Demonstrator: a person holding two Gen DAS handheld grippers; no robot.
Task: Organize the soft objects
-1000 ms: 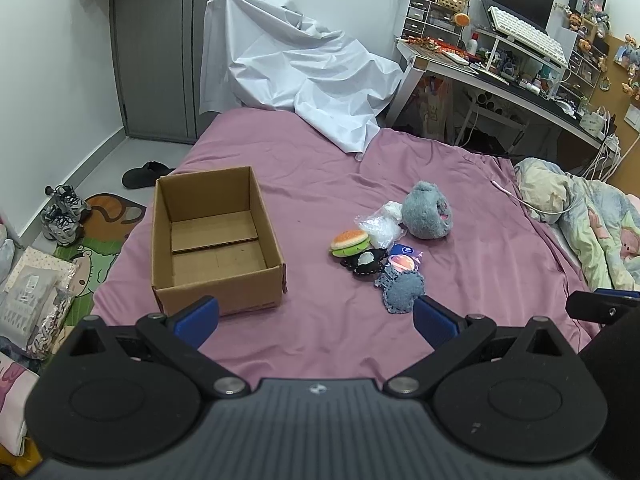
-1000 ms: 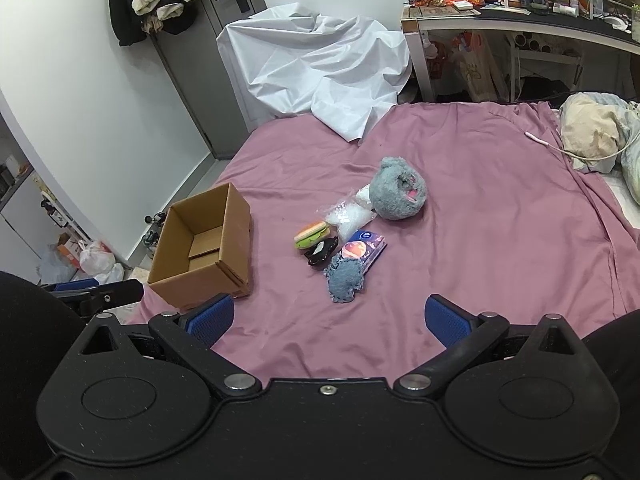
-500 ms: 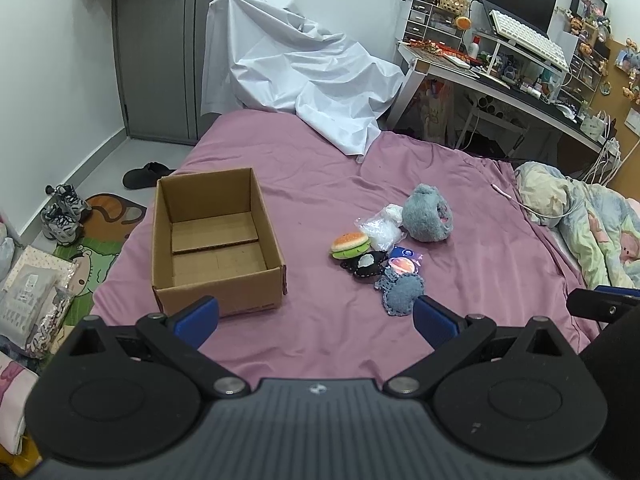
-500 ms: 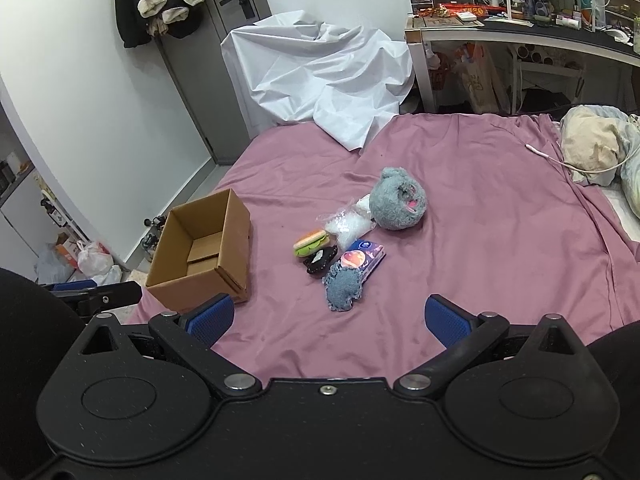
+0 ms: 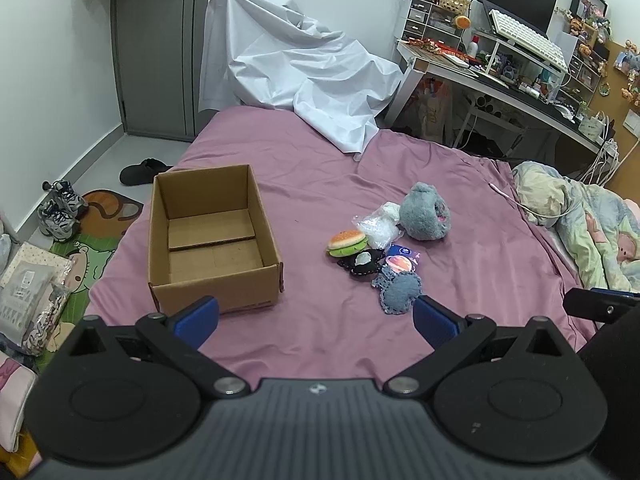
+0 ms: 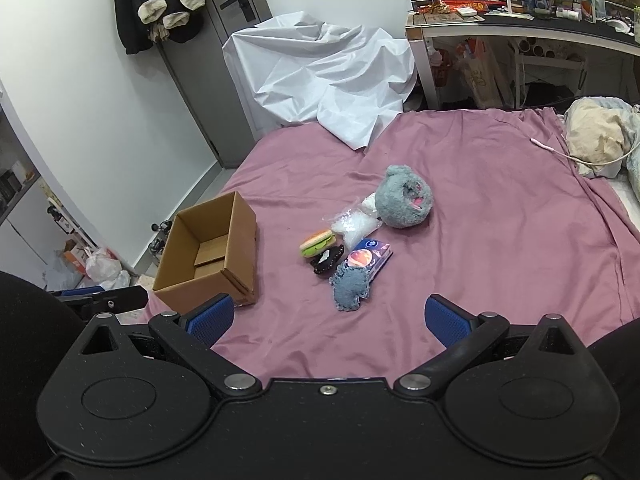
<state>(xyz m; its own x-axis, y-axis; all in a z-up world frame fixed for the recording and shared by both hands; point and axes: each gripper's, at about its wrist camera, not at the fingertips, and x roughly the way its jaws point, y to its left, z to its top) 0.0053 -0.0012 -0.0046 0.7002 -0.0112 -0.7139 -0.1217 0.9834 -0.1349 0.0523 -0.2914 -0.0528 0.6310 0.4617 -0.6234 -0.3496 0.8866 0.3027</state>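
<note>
A: From the left wrist view, what is there?

B: An open brown cardboard box [image 5: 214, 236] sits on the purple bed sheet [image 5: 320, 332]. It has nothing inside. To its right is a little pile of soft things: a round grey fluffy plush toy [image 5: 425, 217], a small toy hamburger with a green layer [image 5: 347, 242], a clear crinkly plastic bag [image 5: 377, 227], a flat black pouch [image 5: 363, 264], a flat blue packet with an orange circle [image 5: 401, 260] and a blue-grey knitted piece [image 5: 399, 292].

A: And the left gripper [image 5: 316, 318]?

B: Its blue fingers [image 5: 196, 316] are spread wide, holding nothing. It hangs above the sheet, near the box's front.

A: Now the right wrist view?

B: Same pile, between the fingers. The right gripper [image 6: 326, 320] is spread wide too, with nothing in it. The knitted piece [image 6: 351, 284] is closest.

A: How should the first pick go?

B: I think start with the knitted piece, because it lies on the packet [image 6: 370, 256]. Come straight down, pinch the middle gently, lift, then let go over the box [image 6: 212, 252]. Don't drag the others along.
</note>
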